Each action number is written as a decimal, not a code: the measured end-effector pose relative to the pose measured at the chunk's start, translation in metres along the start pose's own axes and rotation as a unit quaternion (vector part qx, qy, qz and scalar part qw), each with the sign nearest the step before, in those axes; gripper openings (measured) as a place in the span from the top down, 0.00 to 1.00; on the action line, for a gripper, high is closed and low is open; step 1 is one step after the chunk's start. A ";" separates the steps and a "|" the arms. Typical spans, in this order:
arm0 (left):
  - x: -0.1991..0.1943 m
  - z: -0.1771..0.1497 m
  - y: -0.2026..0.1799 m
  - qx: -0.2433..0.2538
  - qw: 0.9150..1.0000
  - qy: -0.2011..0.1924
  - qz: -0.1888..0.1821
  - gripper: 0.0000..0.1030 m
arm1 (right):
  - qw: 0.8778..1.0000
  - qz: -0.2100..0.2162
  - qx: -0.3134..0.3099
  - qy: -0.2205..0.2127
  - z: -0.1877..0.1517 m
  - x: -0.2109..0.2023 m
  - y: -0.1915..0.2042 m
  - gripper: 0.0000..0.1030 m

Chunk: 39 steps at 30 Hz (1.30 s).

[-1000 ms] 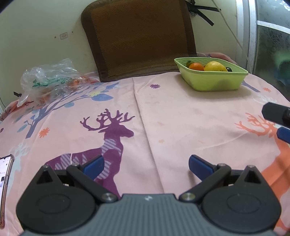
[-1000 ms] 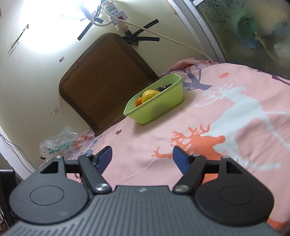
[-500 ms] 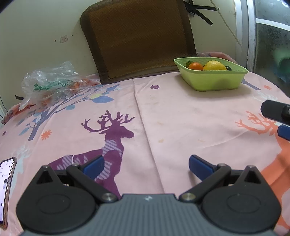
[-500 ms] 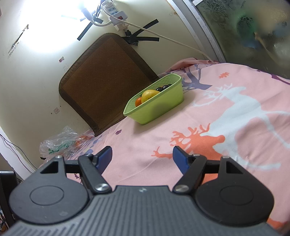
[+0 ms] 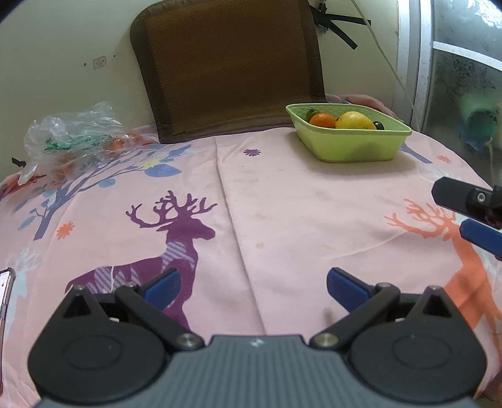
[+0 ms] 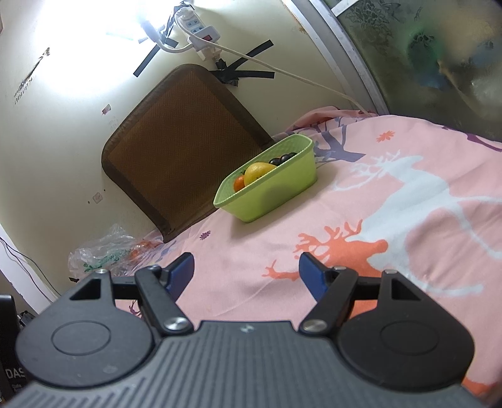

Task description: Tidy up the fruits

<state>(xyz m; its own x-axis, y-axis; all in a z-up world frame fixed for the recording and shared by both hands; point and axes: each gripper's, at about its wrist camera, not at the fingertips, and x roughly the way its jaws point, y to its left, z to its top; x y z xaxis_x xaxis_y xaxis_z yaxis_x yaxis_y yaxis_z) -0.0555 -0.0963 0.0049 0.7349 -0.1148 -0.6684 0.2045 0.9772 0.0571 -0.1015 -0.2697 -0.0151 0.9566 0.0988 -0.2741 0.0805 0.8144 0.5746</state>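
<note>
A light green basket point(image 5: 351, 147) point(image 6: 276, 194) stands at the far right of the pink deer-print cloth point(image 5: 282, 201). In it lie an orange point(image 5: 324, 120) point(image 6: 239, 182), a yellow lemon-like fruit point(image 5: 354, 120) point(image 6: 257, 171) and some dark round fruits point(image 6: 282, 158). My left gripper point(image 5: 252, 284) hovers open over the near cloth, well short of the basket, nothing between its fingers. My right gripper point(image 6: 246, 270) is open and empty too, aimed toward the basket from a distance; its fingers point(image 5: 480, 235) show at the right edge of the left wrist view.
A crumpled clear plastic bag point(image 5: 75, 138) point(image 6: 106, 251) with orange things inside lies at the far left. A brown woven mat point(image 5: 232, 62) leans against the wall behind. A phone point(image 5: 4, 295) lies at the left edge. A power strip point(image 6: 200, 28) and cord hang on the wall.
The left wrist view has drifted slightly to the right, so the phone sits further off the left edge. The right gripper has hardly moved. Both stay open.
</note>
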 end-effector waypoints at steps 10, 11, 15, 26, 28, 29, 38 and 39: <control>-0.001 0.000 -0.003 0.013 1.000 -0.005 0.016 0.00 | 1.000 0.004 0.002 0.004 0.001 0.001 0.001 0.26; 0.000 0.000 -0.003 0.012 1.000 -0.005 0.017 0.00 | 1.000 0.004 0.002 0.004 0.001 0.001 0.001 0.26; 0.000 0.001 -0.001 0.010 1.000 -0.006 0.022 0.00 | 1.000 0.006 0.001 0.005 0.001 0.002 0.000 0.26; 0.001 0.002 0.001 0.007 0.999 -0.007 0.030 0.00 | 0.999 -0.006 -0.032 -0.023 0.000 -0.004 0.013 0.26; 0.002 0.002 0.001 0.007 0.999 -0.005 0.031 0.00 | 0.999 -0.007 -0.034 -0.025 -0.002 -0.004 0.014 0.26; 0.002 0.002 0.001 0.007 0.999 -0.004 0.031 0.00 | 0.999 -0.007 -0.036 -0.024 -0.002 -0.004 0.014 0.26; -0.001 0.001 0.000 0.008 0.999 -0.008 0.034 0.00 | 0.999 0.001 -0.029 -0.013 -0.001 -0.004 0.013 0.26; -0.002 0.000 -0.001 0.009 0.999 -0.009 0.034 0.00 | 0.999 0.002 -0.030 -0.014 -0.001 -0.004 0.014 0.26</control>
<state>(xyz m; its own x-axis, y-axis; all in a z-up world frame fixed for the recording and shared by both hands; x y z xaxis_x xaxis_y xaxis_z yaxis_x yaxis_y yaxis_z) -0.0568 -0.0972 0.0064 0.7594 -0.0521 -0.6486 0.1653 0.9795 0.1148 -0.1048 -0.2585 -0.0066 0.9643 0.0876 -0.2500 0.0601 0.8466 0.5288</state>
